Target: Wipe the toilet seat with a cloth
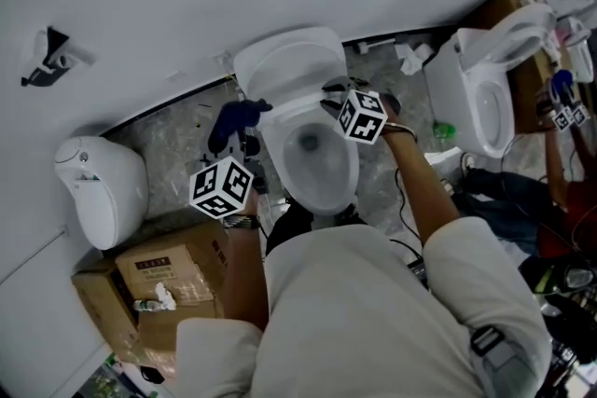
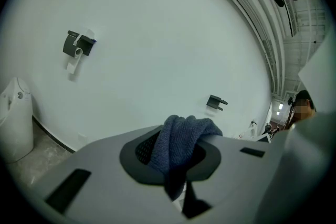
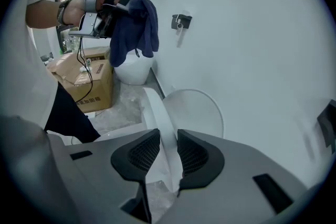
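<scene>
Standing over a toilet (image 1: 317, 172) in the head view, lid (image 1: 289, 61) up against the white wall. Tight spot: wall right behind, a small white toilet (image 1: 98, 186) and cardboard boxes (image 1: 168, 275) to the left, a second toilet (image 1: 485, 89) to the right, narrow strips of stone floor (image 1: 177, 140) between. Left tongs (image 1: 241, 137) sit beside the bowl's left edge with the blue cloth (image 1: 233, 116) bunched at the tip, clear of the bowl. Right tongs (image 1: 334, 100) reach to the back right of the bowl. Both forearms are bare and stretched forward from the body, one either side of the bowl.

Left gripper view: tongs clamped on the cloth, which fills the gap between the pads and bulges out in front. They point roughly level at bare wall, with two dark wall fittings (image 2: 79, 44) well ahead. Nothing is close to the tip.

Right gripper view: tongs closed on the rim of the toilet seat (image 3: 157, 113). The seat is raised and stands on edge, its long axis running away from the camera toward the wall, and the lid is just behind it on the right. The tongs angle steeply down. Upper left, the left tongs are held level with the wrist straight. The cloth hangs down from them, long axis vertical, well apart from the seat. One box stands on the floor behind.
</scene>
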`<state>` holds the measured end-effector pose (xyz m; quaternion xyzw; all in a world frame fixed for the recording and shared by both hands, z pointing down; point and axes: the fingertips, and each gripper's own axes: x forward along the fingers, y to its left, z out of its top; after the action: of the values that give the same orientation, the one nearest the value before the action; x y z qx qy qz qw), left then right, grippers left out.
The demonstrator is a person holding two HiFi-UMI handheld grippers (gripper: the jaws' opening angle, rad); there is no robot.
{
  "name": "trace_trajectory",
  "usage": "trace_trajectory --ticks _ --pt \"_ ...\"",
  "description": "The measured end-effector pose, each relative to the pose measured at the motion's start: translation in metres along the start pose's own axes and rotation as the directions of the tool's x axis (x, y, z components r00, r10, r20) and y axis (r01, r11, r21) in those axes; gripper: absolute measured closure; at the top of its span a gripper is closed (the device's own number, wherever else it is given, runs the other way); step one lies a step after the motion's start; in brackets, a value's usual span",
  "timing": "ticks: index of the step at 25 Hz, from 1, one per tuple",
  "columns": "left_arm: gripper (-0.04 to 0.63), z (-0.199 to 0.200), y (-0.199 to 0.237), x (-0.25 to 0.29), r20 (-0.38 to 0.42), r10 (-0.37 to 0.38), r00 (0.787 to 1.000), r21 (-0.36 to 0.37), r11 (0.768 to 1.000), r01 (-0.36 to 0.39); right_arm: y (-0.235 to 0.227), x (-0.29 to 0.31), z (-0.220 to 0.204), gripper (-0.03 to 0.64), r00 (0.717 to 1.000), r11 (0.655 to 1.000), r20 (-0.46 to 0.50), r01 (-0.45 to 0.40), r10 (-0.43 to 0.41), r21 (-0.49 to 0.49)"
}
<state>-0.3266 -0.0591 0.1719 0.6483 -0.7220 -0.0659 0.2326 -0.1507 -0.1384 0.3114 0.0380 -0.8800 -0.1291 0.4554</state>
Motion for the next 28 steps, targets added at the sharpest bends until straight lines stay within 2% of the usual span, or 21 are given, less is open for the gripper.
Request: trace_trajectory --ticks 5,11,15,21,28 --pt "0.565 -0.014 -0.023 -0.021 -0.004 0.003 1.0 -0.005 1.0 -0.003 0.035 -0.015 -0.009 0.486 0.998 0.998 0.064 0.027 -0.03 0.052" --pt "0.565 -0.029 -0.038 -0.051 -0.004 0.023 1.0 0.003 1.0 -0.023 0.081 -0.025 -0.022 0.477 0.998 0.999 0.047 -0.035 0.035 0.004" --pt "0.565 -0.045 -0.048 -0.072 -0.004 0.046 0.999 0.016 0.999 -0.046 0.094 -0.029 -0.028 0.472 0.998 1.0 0.06 -0.024 0.024 -0.002" --pt "0.565 -0.068 -0.049 -0.112 0.005 0.117 0.993 0.012 0.993 -0.117 0.114 -0.029 -0.034 0.471 0.999 0.999 0.031 -0.044 0.045 -0.027" --pt "0.565 -0.09 -0.03 -0.132 -0.055 0.129 0.99 -0.007 0.992 -0.129 0.154 -0.031 -0.049 0.459 0.995 0.995 0.01 -0.095 0.095 -0.029"
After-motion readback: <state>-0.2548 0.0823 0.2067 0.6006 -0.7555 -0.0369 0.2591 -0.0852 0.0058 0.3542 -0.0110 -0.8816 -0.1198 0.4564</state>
